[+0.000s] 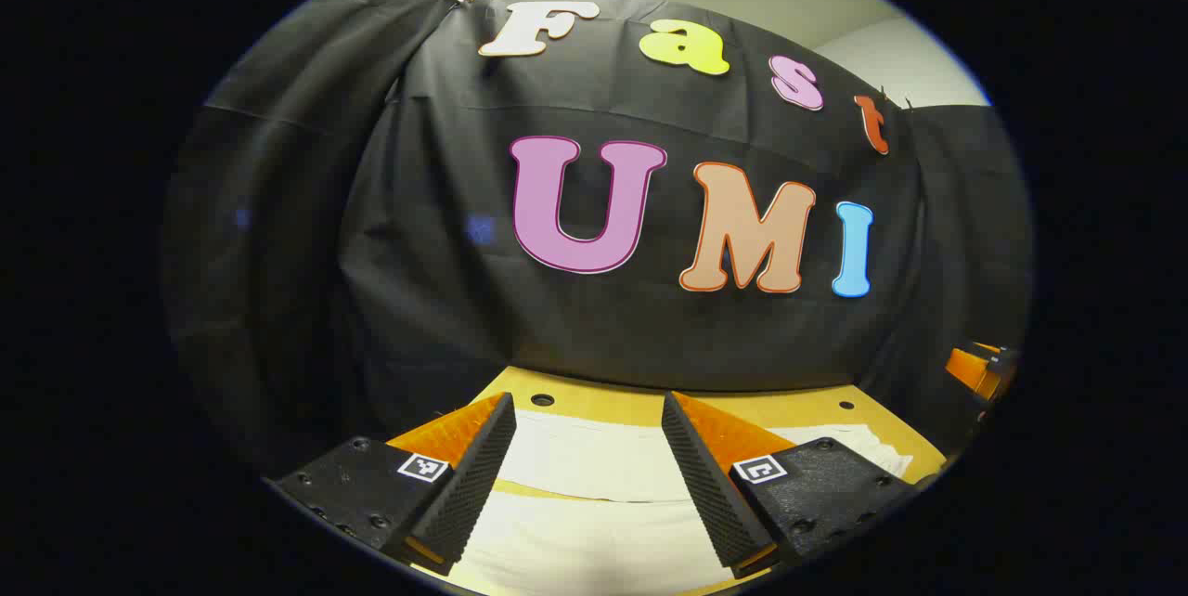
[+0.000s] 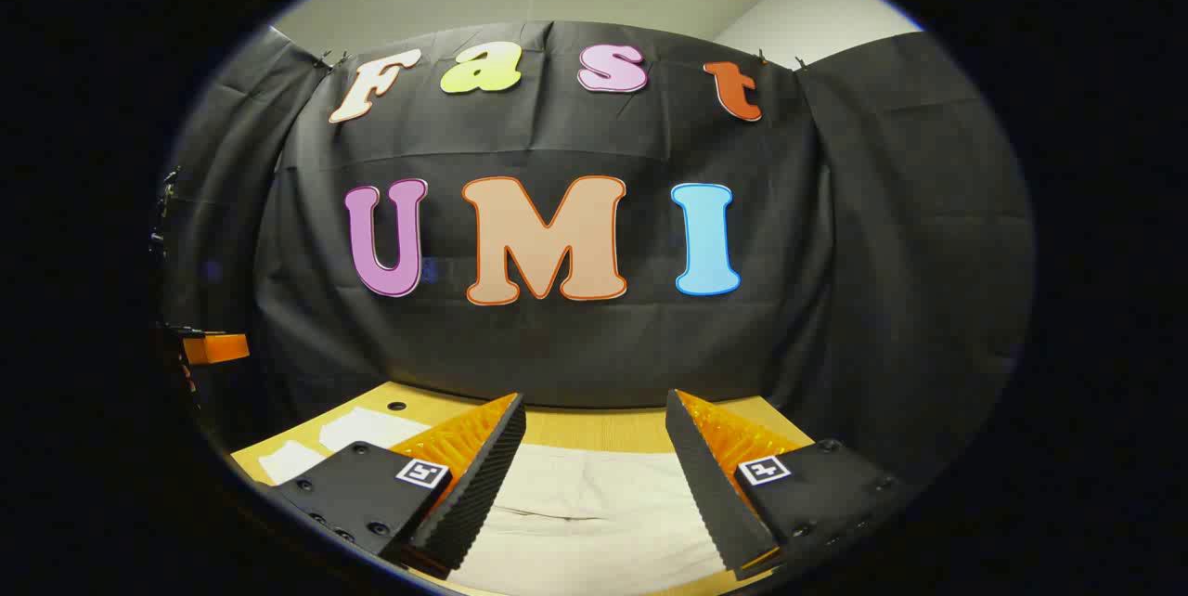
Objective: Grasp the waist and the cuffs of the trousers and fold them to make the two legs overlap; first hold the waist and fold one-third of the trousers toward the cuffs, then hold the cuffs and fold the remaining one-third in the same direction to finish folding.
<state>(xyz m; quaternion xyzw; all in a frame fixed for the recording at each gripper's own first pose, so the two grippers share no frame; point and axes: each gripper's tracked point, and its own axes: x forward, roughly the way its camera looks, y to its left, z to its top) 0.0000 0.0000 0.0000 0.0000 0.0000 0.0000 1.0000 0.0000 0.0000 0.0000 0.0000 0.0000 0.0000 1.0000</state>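
no readable text, numbers or brands. the only signs are small black-and-white square code markers (image 1: 422, 467), one on each finger mount of the left gripper (image 1: 587, 406) and the right gripper (image 2: 594, 401). block patterns only, no characters.

Both cams sit low over the table (image 1: 594, 406), facing the black cloth back wall (image 1: 436, 280) pretty much head-on from close up. The left gripper view looks from further left; they share the wall, tabletop and pale trousers (image 2: 594, 494).
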